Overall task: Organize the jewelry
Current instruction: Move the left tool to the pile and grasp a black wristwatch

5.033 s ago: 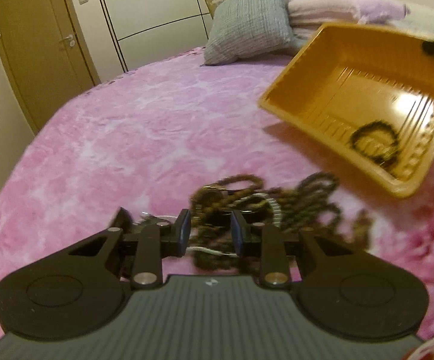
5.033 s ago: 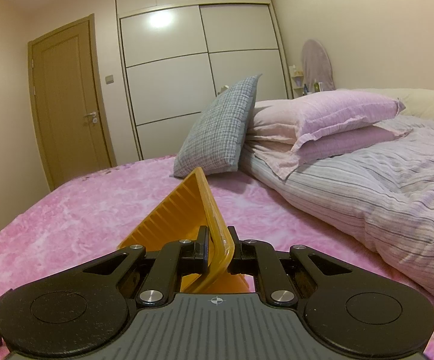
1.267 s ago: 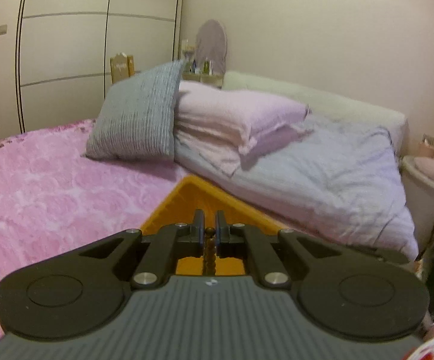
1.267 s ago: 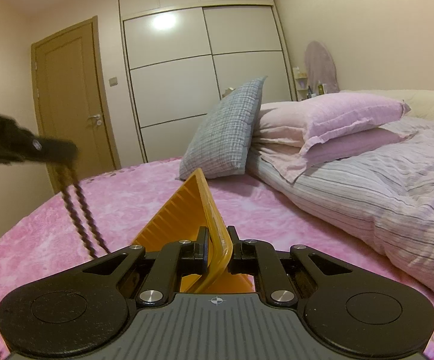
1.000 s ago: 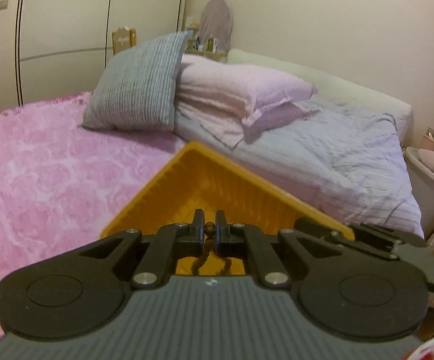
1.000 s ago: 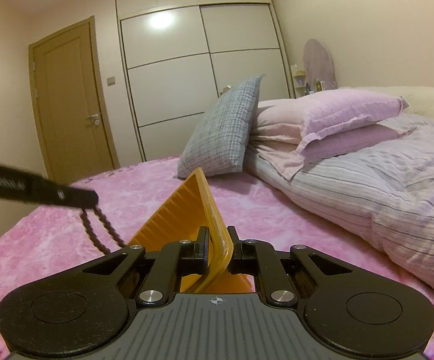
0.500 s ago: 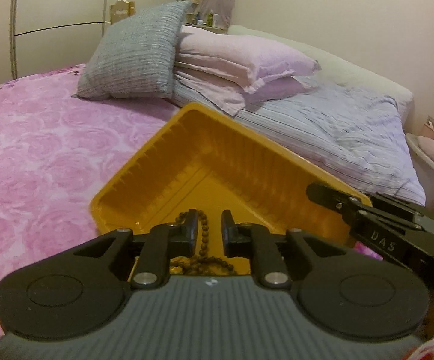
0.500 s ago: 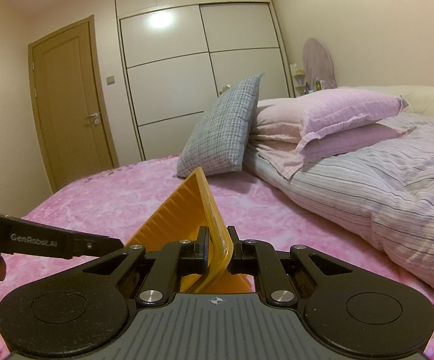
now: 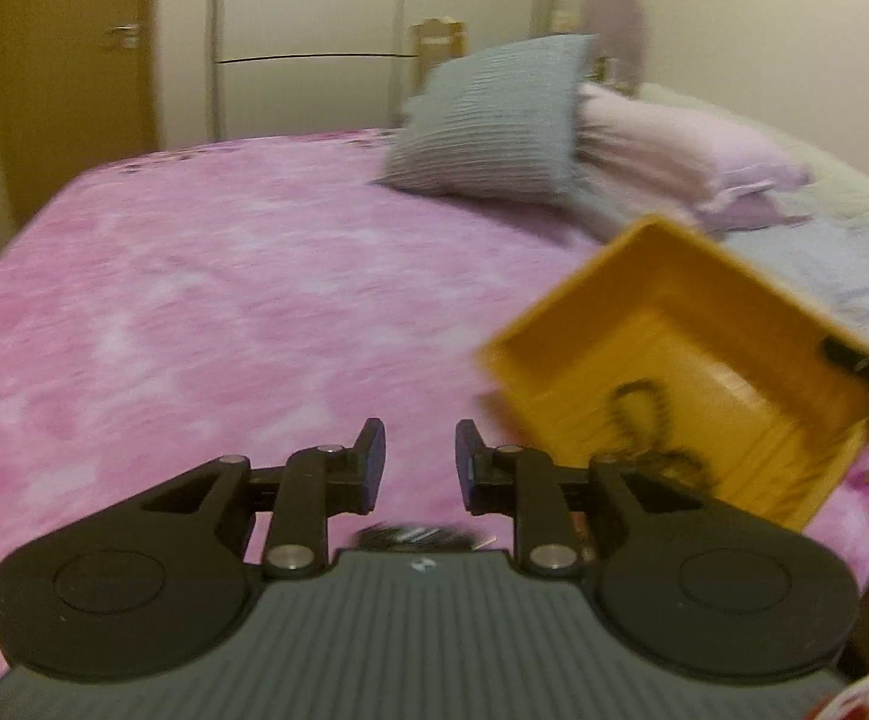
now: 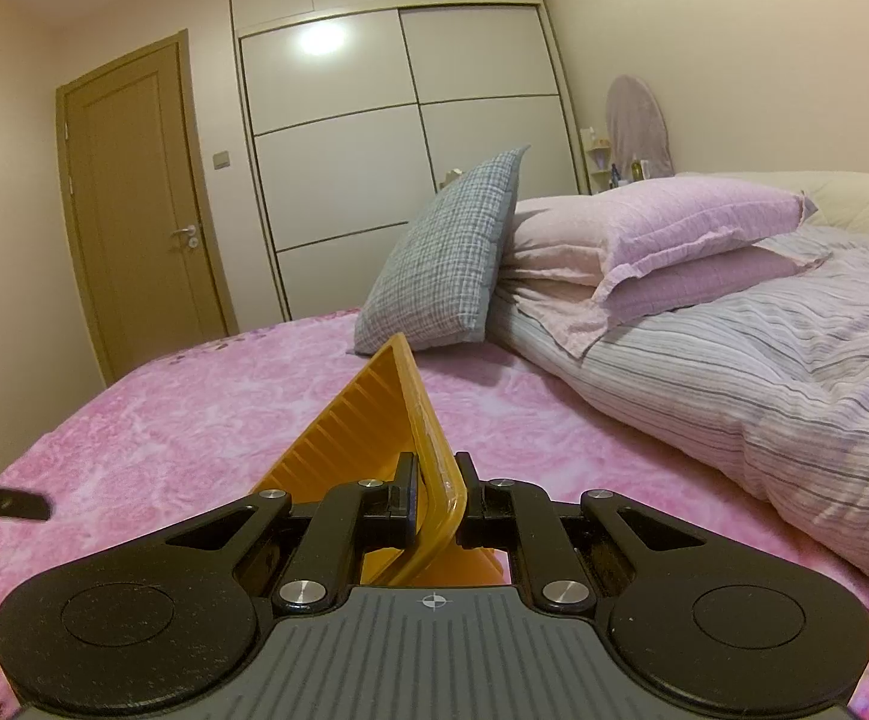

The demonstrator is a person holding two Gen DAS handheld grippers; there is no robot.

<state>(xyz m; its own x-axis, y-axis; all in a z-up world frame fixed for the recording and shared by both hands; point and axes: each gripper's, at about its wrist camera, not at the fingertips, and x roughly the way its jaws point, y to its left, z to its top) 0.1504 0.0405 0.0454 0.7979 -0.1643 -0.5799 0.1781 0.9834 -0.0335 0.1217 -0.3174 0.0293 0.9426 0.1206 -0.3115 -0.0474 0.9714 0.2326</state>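
Left gripper (image 9: 415, 456) jaws wide, empty. Right gripper (image 10: 437, 498) jaws pinch tilted orange tray (image 9: 560, 372) rim at 3 o'clock; beaded strands (image 9: 638, 414) may slide out.

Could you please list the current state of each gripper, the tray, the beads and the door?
Left gripper: open, holding nothing, above the pink bedspread.
Right gripper: shut on the tray's rim.
Orange plastic tray: tilted, held up at one edge.
Dark beaded jewelry: lying inside the tray.
Brown wooden door: closed.
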